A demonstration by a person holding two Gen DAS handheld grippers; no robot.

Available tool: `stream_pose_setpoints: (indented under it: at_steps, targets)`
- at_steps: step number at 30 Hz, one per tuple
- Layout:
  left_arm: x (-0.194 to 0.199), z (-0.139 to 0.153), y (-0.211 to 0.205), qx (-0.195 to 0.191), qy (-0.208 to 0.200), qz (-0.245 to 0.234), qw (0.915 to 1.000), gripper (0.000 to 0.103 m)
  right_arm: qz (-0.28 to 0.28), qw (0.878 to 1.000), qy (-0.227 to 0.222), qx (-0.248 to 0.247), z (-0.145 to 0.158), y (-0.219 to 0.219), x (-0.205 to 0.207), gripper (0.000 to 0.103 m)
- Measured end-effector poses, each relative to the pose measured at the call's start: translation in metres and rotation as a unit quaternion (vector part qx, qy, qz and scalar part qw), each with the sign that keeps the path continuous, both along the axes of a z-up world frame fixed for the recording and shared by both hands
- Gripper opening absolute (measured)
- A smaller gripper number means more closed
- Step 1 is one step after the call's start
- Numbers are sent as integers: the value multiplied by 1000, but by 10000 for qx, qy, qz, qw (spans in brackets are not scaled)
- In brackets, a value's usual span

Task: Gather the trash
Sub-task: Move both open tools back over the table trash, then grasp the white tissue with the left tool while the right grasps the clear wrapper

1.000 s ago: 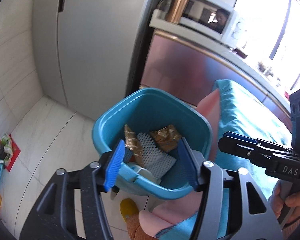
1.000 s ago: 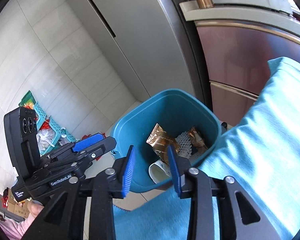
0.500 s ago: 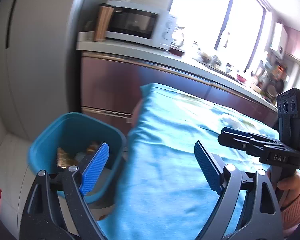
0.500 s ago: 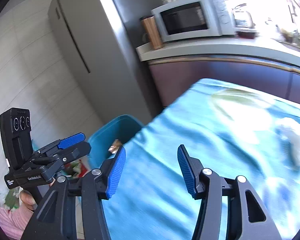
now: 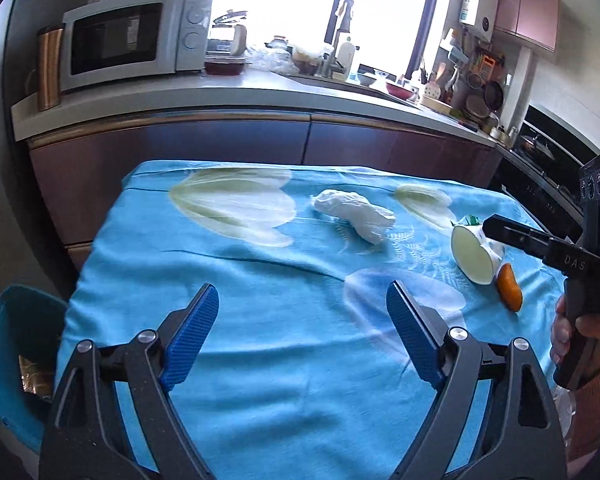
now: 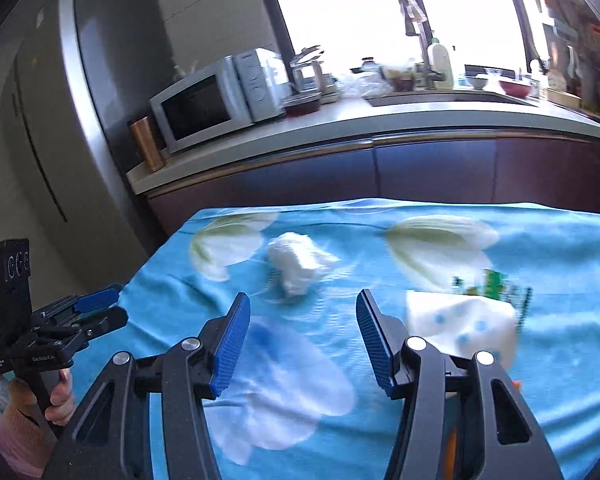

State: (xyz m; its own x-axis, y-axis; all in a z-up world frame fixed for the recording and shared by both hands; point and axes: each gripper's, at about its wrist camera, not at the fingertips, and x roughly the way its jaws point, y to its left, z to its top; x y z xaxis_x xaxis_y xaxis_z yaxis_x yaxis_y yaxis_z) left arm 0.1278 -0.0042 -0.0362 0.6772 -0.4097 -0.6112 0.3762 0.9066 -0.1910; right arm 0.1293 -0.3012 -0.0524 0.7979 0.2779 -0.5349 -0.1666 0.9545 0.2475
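A crumpled white tissue (image 5: 354, 214) lies on the blue floral tablecloth (image 5: 260, 272); it also shows in the right wrist view (image 6: 296, 266). A tipped white paper cup (image 5: 474, 254) with blue dots lies at the right, beside an orange peel piece (image 5: 509, 287) and a green wrapper (image 5: 471, 221). The cup (image 6: 460, 326) is just right of my right gripper (image 6: 302, 338). My left gripper (image 5: 302, 336) is open and empty over the near cloth. The right gripper is open and empty. The blue bin (image 5: 10, 356) with wrappers stands at the table's left end.
A kitchen counter (image 5: 236, 98) with a microwave (image 5: 128, 38), a copper canister (image 5: 50, 66) and a sink area runs behind the table. A grey fridge (image 6: 76, 100) stands at the left. An oven (image 5: 540, 176) is at the far right.
Both grippers swung up and right from over the blue bin to the table top. Both jaws have opened wider. The tissue, cup and peel have come into view.
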Motion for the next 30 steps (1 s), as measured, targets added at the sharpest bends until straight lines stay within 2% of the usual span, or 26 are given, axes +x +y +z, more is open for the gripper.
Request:
stream_pose_setpoints:
  at_steps: [4, 10, 19, 22, 23, 28, 29, 30]
  targets:
    - [23, -3, -35, 56, 153, -189, 9997, 82, -645, 9976, 126, 235, -8, -64, 10, 53]
    - [57, -11, -72, 122, 428, -217, 9988, 79, -1079, 9904, 411, 767, -35, -124, 25, 53]
    - [107, -20, -103, 9, 790, -105, 9968, 78, -974, 9852, 684, 1232, -56, -146, 47, 52]
    - [119, -24, -113, 13, 905, -98, 9958, 77, -890, 9840, 784, 1331, -62, -147, 55, 47]
    - [122, -26, -115, 17, 954, -111, 9954, 74, -848, 9836, 797, 1381, -63, -149, 56, 46]
    - [137, -41, -124, -33, 1306, -169, 9913, 54, -727, 9825, 836, 1496, -66, -150, 59, 25]
    - [139, -44, -124, -63, 1355, -175, 9906, 45, -709, 9825, 843, 1502, -67, -150, 59, 21]
    - [140, -46, -125, -65, 1388, -168, 9902, 40, -688, 9827, 842, 1502, -68, -150, 59, 21]
